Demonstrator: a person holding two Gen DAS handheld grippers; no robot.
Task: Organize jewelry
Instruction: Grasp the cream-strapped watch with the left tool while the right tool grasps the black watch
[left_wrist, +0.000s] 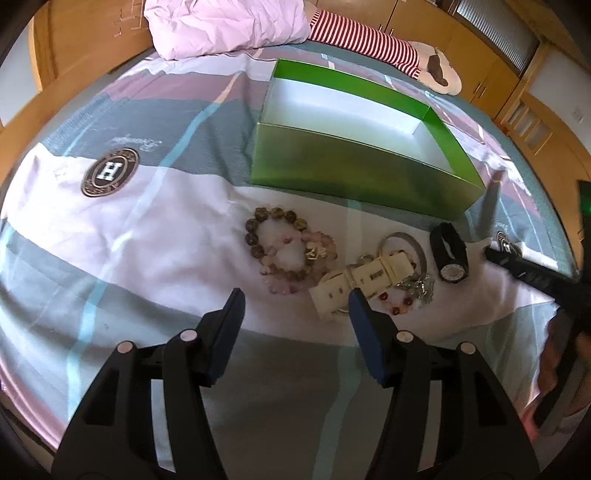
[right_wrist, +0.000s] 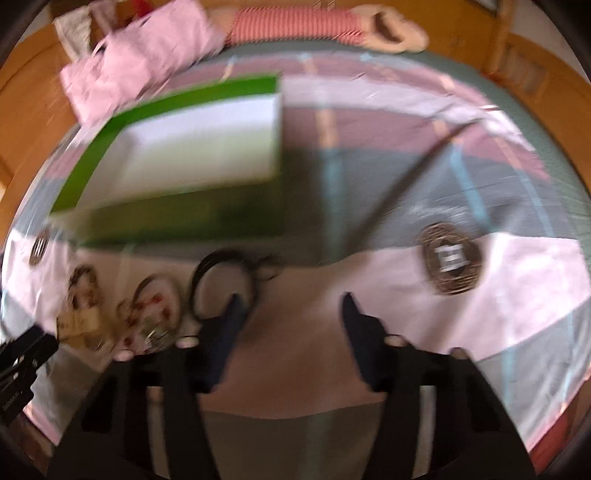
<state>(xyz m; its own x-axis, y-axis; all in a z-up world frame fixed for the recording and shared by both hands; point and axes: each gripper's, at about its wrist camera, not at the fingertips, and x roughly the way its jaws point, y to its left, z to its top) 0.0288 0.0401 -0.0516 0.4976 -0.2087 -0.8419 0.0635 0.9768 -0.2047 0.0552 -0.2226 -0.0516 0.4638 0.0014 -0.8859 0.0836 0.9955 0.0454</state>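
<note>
An open green box (left_wrist: 362, 173) with a white inside lies on the bedspread; it also shows in the right wrist view (right_wrist: 177, 214), blurred. In front of it lie a brown bead bracelet (left_wrist: 258, 227), a pink bead bracelet (left_wrist: 325, 243), a cream watch (left_wrist: 364, 278), a red bead bracelet (left_wrist: 400, 304) and a black watch (left_wrist: 451, 258). My left gripper (left_wrist: 295, 299) is open and empty, just in front of the bracelets. My right gripper (right_wrist: 291, 302) is open and empty; its left finger is beside the black watch (right_wrist: 221, 284). The right gripper's finger also shows in the left wrist view (left_wrist: 532, 275).
A pink pillow (left_wrist: 225, 26) and a red-striped plush (left_wrist: 365, 37) lie at the far edge of the bed. Wooden furniture (left_wrist: 74, 44) surrounds the bed. The bedspread carries round logo patches (left_wrist: 110, 172). The right wrist view is motion-blurred.
</note>
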